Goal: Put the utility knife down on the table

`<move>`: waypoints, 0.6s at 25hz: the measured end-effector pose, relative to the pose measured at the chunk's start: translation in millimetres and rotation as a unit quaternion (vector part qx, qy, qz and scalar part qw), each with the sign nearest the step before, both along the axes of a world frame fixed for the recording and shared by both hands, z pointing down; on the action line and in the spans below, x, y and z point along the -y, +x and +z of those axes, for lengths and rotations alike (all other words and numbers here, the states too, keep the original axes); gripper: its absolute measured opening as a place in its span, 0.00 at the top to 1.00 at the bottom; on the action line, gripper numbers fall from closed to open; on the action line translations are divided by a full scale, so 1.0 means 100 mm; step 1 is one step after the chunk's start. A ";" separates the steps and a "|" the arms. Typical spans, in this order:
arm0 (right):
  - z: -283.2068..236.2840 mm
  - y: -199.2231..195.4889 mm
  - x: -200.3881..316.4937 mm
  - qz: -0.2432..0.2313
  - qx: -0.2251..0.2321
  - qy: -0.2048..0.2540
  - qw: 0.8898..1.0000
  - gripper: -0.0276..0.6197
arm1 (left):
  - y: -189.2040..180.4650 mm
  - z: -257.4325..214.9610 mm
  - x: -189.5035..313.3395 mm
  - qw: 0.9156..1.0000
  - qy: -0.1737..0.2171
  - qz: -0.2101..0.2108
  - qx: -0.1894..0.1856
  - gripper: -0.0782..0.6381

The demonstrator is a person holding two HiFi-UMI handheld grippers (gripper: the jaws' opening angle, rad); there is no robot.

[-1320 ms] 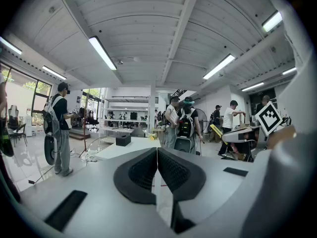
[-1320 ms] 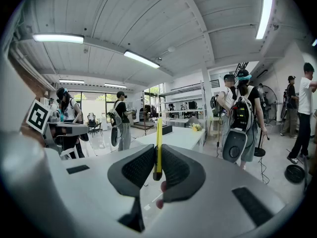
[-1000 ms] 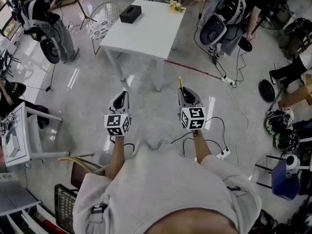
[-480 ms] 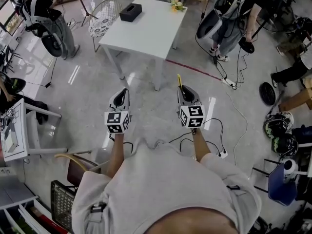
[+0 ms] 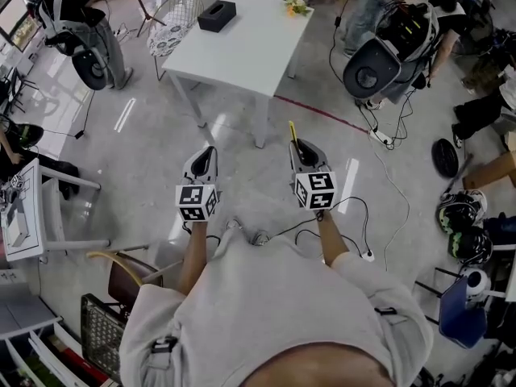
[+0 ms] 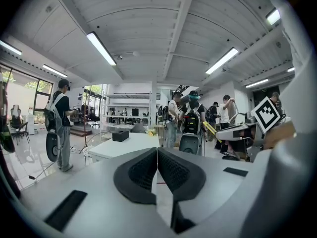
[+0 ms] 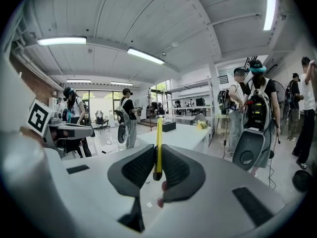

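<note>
Utility knife (image 7: 158, 143) is pinched in my right claw (image 5: 300, 146); left claw (image 5: 205, 153) closed, empty. I should reach the desk (image 5: 242, 51), then lower gently.

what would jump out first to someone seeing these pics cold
The yellow utility knife catches the eye first. It is clamped between the jaws of the right gripper and sticks out past them, above the floor in front of the person. Ahead stands a white table with a black box and yellow flowers at its far end. The left gripper, alongside, is shut and empty.
</note>
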State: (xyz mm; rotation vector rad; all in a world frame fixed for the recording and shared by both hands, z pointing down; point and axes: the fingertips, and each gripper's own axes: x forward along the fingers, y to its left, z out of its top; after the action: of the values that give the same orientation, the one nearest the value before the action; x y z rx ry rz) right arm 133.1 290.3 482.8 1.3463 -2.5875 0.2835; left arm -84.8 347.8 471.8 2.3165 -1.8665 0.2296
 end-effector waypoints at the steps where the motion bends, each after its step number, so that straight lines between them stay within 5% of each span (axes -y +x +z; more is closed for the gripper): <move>1: 0.02 -0.01 0.02 -0.001 -0.002 -0.001 1.000 0.85 | 0.00 0.03 0.01 1.000 -0.003 0.000 -0.001 0.86; 15: 0.25 -0.18 0.89 0.016 -0.017 -0.014 1.000 0.85 | -0.11 0.29 1.03 1.000 -0.010 0.025 -0.016 0.86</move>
State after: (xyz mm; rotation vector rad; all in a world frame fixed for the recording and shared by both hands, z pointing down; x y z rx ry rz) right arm 115.0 201.5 507.5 1.3710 -2.5272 0.2996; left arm -96.1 244.6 500.7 2.3409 -1.7860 0.2155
